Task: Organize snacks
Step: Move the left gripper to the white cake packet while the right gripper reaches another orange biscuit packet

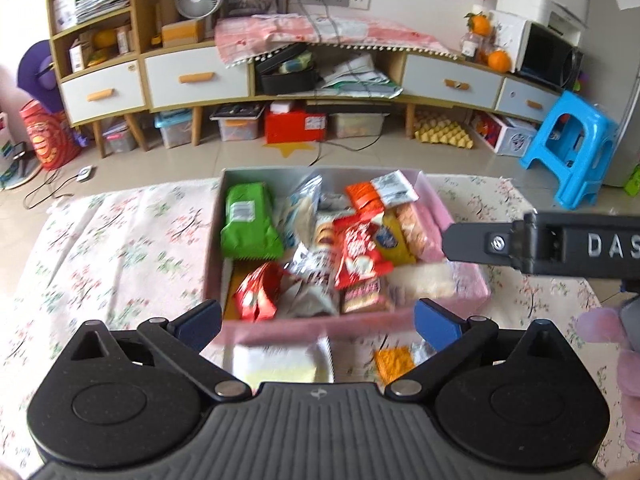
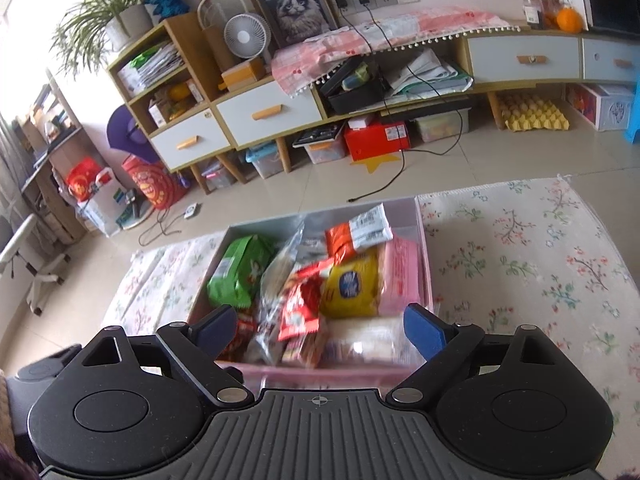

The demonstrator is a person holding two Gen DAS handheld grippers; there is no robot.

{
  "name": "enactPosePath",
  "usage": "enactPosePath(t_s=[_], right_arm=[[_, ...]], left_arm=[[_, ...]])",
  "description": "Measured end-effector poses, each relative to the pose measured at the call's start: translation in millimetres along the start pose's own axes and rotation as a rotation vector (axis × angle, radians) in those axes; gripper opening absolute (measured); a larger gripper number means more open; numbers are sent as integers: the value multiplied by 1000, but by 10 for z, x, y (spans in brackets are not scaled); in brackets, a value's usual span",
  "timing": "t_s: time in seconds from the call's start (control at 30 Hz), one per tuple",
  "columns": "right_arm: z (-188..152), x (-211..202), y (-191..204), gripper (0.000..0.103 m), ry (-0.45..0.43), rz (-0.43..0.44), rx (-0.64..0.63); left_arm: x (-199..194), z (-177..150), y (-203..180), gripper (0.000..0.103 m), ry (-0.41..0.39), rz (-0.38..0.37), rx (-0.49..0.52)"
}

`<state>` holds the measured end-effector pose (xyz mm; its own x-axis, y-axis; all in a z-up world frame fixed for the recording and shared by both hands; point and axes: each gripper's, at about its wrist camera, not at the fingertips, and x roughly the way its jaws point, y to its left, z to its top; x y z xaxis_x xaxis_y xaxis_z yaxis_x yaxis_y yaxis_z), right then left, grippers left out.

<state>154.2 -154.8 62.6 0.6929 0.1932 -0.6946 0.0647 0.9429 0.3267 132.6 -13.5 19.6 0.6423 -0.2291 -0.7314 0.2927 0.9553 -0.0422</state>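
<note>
Although most packets are already gathered in the pink box (image 1: 460,292), two are seen left on the flowered cloth (image 1: 120,240) nearest the camera: a pale one (image 1: 280,364) at six o'clock, an orange one (image 1: 394,360) at five. Both the left claw (image 1: 318,322) and right claw (image 2: 320,330) are spread wide, nothing held.

Glossy snack packets (image 1: 356,252), cloth cover (image 1: 120,248)
</note>
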Motion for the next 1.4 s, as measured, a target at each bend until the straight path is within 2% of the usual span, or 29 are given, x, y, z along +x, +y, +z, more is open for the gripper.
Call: enactPosePath(t_s=[0.37,0.43,0.57,0.63,0.7,0.8,0.87,0.97,1.1,1.3,1.4], right_arm=[[-293,-185,93,93,3,-31,-23],[-354,-183,91,99,5,-45,-25],[-504,-156,54,99,-9,-67,-29],[-594,-125,9,99,-13,-88,-21],[-636,-59,1,99,11,-135,-45],[-667,26,-39,99,11,-189,-53],[-639,98,-99,99,15,-199,-9],[-610,217,-207,99,24,-212,68],[-619,349,-325,99,45,-229,147],[-660,459,-403,99,65,-263,180],[-673,493,-427,99,73,-276,184]], left_arm=[[-199,-261,110,103,30,33,-38],[-204,-315,142,103,38,36,-55],[-155,-433,224,103,47,43,-101],[-125,-486,278,103,48,66,-130],[-68,-512,315,103,53,124,-146],[54,-522,398,102,90,169,-267],[132,-533,395,102,97,198,-370],[267,-550,298,102,105,193,-425],[394,-514,162,102,94,212,-422],[581,-517,130,102,98,276,-415],[608,-530,114,101,97,293,-357]])
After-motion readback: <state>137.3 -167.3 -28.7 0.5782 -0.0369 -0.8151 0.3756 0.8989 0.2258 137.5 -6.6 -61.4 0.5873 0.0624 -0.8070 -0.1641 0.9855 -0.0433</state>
